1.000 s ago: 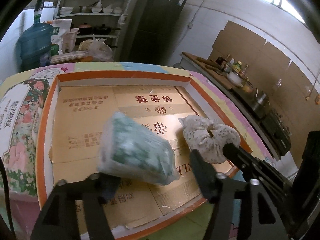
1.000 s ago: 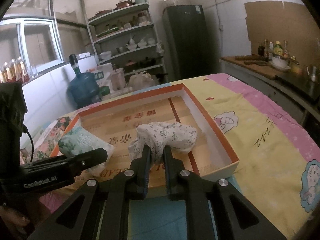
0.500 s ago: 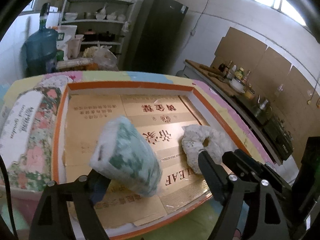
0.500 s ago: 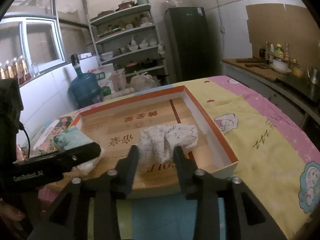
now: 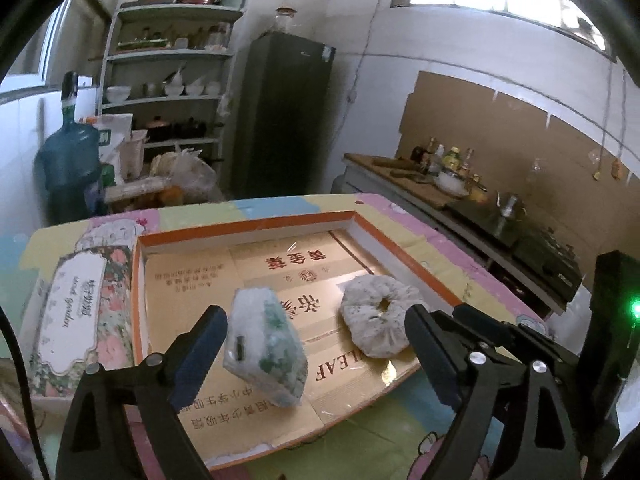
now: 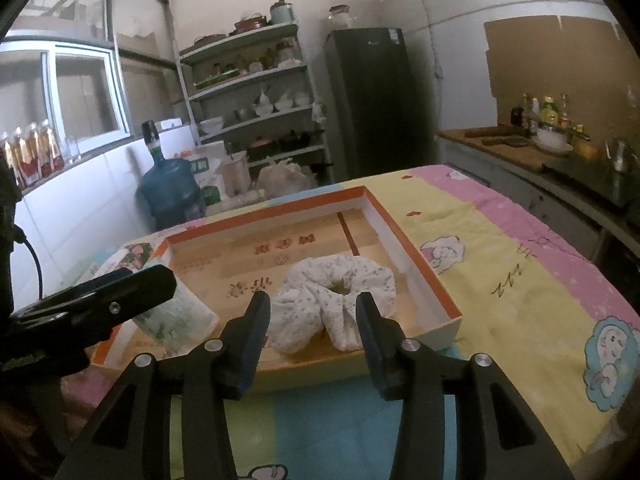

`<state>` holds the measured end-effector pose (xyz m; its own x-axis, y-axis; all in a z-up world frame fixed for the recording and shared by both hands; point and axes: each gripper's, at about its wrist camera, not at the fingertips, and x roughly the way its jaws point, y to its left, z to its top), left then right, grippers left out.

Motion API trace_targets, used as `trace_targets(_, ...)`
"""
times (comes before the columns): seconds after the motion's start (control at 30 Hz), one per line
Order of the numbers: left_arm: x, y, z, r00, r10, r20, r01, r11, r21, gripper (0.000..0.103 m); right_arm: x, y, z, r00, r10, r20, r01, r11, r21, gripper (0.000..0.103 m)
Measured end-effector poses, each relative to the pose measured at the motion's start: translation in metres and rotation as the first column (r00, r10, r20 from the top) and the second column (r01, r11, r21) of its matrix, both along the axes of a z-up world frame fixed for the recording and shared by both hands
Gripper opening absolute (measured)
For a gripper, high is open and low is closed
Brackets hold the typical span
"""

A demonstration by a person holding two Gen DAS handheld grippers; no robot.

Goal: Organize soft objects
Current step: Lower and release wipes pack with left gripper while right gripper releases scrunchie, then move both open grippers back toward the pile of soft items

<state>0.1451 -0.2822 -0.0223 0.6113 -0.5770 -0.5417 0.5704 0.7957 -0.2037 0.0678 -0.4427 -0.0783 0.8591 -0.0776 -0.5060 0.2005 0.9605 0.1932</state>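
Left wrist view. Your left gripper (image 5: 316, 356) has its fingers spread wide and nothing clamped. The tissue pack (image 5: 266, 346), a soft crinkly plastic block printed green and white, lies between them; whether it touches the left finger's pad (image 5: 200, 354) cannot be told, and it sits well apart from the other finger. The pack rests on the cardboard floor of the tray (image 5: 248, 228), a shallow box with white inner walls and an orange rim. The scrunchie (image 5: 378, 332), a puffy ring of white speckled cloth with a small centre hole, lies flat to the pack's right, near the tray's right wall. Bare cardboard stretches behind both items to the far wall. A floral box (image 5: 76, 320) lies just outside the tray's left rim. The gripper points in over the tray's near edge.

Right wrist view. Your right gripper (image 6: 312, 322) is parted to a moderate gap and holds nothing. The scrunchie (image 6: 340, 284) sits just past the fingertips, lumpy and folded at its near side, near the tray's (image 6: 404, 240) right wall. The pack (image 6: 176, 316) sits at left, partly hidden behind the left gripper (image 6: 120, 300). The cloth (image 6: 500, 264) spreads wide and flat to the right of the tray.
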Motion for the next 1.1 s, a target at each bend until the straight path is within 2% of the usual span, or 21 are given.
trace_targets(0.17, -0.002, 0.007, 0.007, 0.999, 0.03, 0.03, -0.031, 0.998, 0.049, 0.09, -0.011, 0.005, 0.008, 1.0, 0.001, 0.026, -0.001, 1.0, 0.002, 0.046)
trace_targets(0.4, -0.012, 0.031, 0.02, 0.994, 0.049, 0.093, -0.05, 0.999, 0.01, 0.089, -0.021, 0.014, 0.013, 0.999, 0.014, 0.042, -0.014, 1.0, 0.001, 0.047)
trace_targets(0.53, -0.025, 0.041, 0.031, 0.983, 0.055, 0.173, -0.061, 0.998, 0.031, 0.088, -0.029, 0.023, 0.02, 0.998, 0.025, 0.066, -0.026, 1.0, 0.004, 0.047)
trace_targets(0.77, -0.049, 0.07, 0.045, 0.968, 0.096, 0.23, -0.102, 0.995, 0.017, 0.088, -0.049, 0.049, 0.04, 0.99, 0.056, 0.126, -0.057, 0.998, 0.007, 0.048)
trace_targets(0.87, -0.058, 0.088, 0.05, 0.961, 0.137, 0.242, -0.145, 0.989, 0.014, 0.088, -0.057, 0.063, 0.049, 0.987, 0.068, 0.149, -0.068, 0.998, -0.002, 0.056)
trace_targets(0.93, -0.064, 0.101, 0.052, 0.956, 0.16, 0.246, -0.168, 0.986, 0.008, 0.088, -0.062, 0.075, 0.055, 0.984, 0.079, 0.159, -0.08, 0.997, -0.001, 0.056)
trace_targets(1.07, -0.075, 0.125, 0.054, 0.945, 0.201, 0.257, -0.21, 0.978, 0.007, 0.088, -0.066, 0.095, 0.06, 0.98, 0.12, 0.159, -0.123, 0.992, 0.004, 0.072)
trace_targets(1.1, -0.078, 0.131, 0.054, 0.942, 0.211, 0.262, -0.221, 0.975, 0.008, 0.088, -0.066, 0.101, 0.06, 0.979, 0.131, 0.157, -0.133, 0.991, 0.001, 0.073)
